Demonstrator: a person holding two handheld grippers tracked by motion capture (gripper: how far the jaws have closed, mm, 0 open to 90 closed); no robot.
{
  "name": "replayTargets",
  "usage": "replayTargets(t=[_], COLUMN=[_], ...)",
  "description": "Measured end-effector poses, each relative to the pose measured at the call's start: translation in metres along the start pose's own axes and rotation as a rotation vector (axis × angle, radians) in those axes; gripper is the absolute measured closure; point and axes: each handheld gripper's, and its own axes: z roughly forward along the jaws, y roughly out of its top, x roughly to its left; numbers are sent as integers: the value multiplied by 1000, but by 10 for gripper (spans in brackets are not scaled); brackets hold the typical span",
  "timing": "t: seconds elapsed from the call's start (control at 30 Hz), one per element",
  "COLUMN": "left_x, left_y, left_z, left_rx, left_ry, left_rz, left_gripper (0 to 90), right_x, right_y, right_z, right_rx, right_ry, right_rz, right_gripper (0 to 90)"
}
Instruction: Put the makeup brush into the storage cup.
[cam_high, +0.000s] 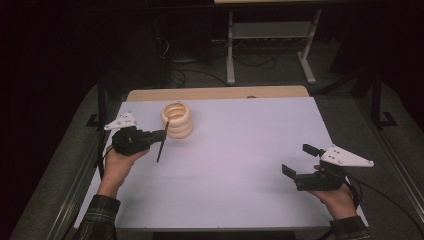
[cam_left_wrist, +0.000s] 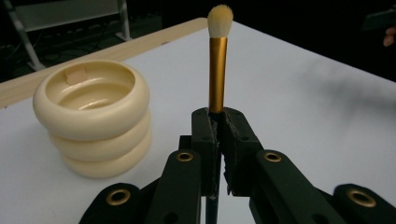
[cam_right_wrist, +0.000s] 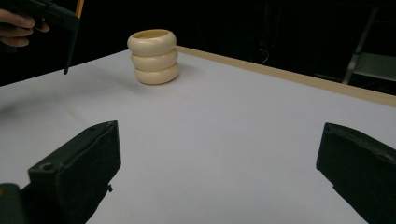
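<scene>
1. High view — left gripper (cam_high: 159, 135) sits near the table's (cam_high: 240, 200) far-left corner, jaws clamped on a makeup brush (cam_high: 161, 146). The brush's long axis runs steeply; its dark handle tip hangs toward the table, and the bristle end is up by the cream ringed holder (cam_high: 177, 120). The holder is just beyond and right of the gripper, close, rim open upward. Right gripper (cam_high: 299, 161) is well apart by the near-right corner, jaws spread wide with nothing between them. The left hand is clearly the nearer one.
2. Left gripper view — jaws pinch the brush (cam_left_wrist: 217, 70) just below its gold ferrule, pale bristles at the top. The holder (cam_left_wrist: 92, 116) lies left of the brush line, near but not touching. Judgement: the drop-in turns on shifting the brush over that opening.
3. Right gripper view — own jaws are wide open and empty. The holder (cam_right_wrist: 154, 57) stands toward the far edge; the brush handle (cam_right_wrist: 71, 44) hangs left of it, apart — tip clear of the table.
</scene>
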Motion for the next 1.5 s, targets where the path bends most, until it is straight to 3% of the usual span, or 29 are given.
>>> replayTargets(t=[0.8,1.5], left_x=[12,31], left_y=[25,50], left_z=[9,14], left_rx=[-75,-134], left_ry=[9,37], left_rz=[8,2], left_gripper=[847,848], right_x=[0,1], right_y=[0,-1], right_z=[0,2], right_rx=[2,8], right_ry=[3,8], right_rz=[-1,-1], right_gripper=[0,0])
